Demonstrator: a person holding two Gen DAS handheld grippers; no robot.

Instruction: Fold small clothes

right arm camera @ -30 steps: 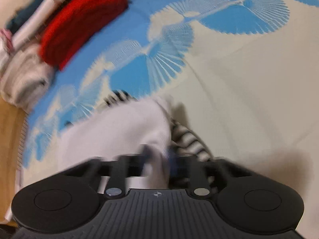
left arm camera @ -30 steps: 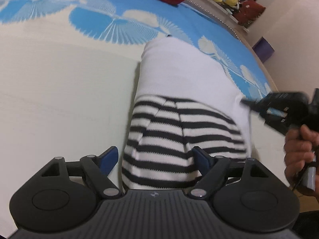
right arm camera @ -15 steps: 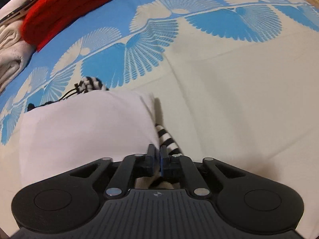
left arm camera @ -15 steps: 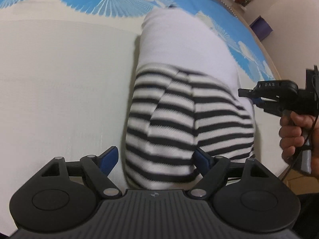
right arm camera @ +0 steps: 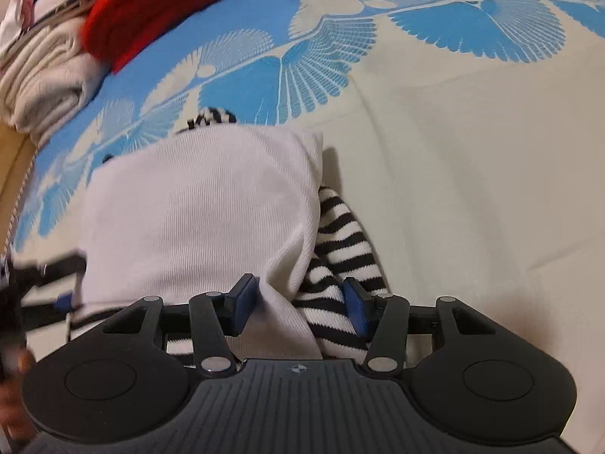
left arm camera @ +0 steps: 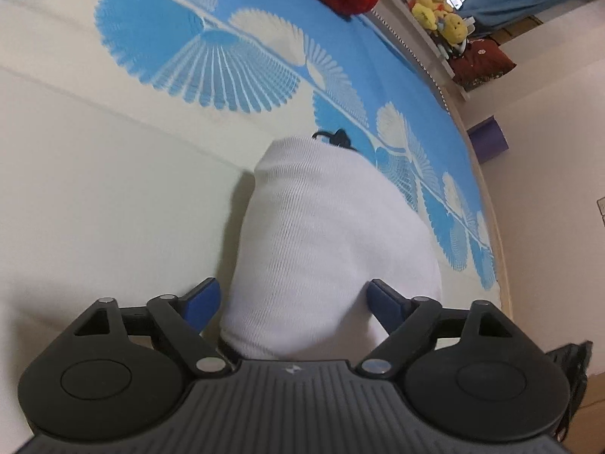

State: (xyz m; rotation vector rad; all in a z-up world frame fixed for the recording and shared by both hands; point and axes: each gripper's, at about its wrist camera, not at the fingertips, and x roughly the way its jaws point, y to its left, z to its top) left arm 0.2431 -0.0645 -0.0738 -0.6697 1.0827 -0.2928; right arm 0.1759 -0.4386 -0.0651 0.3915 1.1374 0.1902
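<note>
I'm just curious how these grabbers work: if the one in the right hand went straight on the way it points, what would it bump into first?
Most likely the folded garment: its white top layer and striped edge already lie between the right gripper's open jaws, which have just been opening.

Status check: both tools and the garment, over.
Left tool open, straddling the garment. Right tool just opened, garment edge loose between its pads. Garment folded, white side up, on the sheet. Nothing in the way.

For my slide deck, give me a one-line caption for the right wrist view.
Right gripper, jaws just opened, straddles the folded white and striped garment on the blue-patterned bedspread.
</note>
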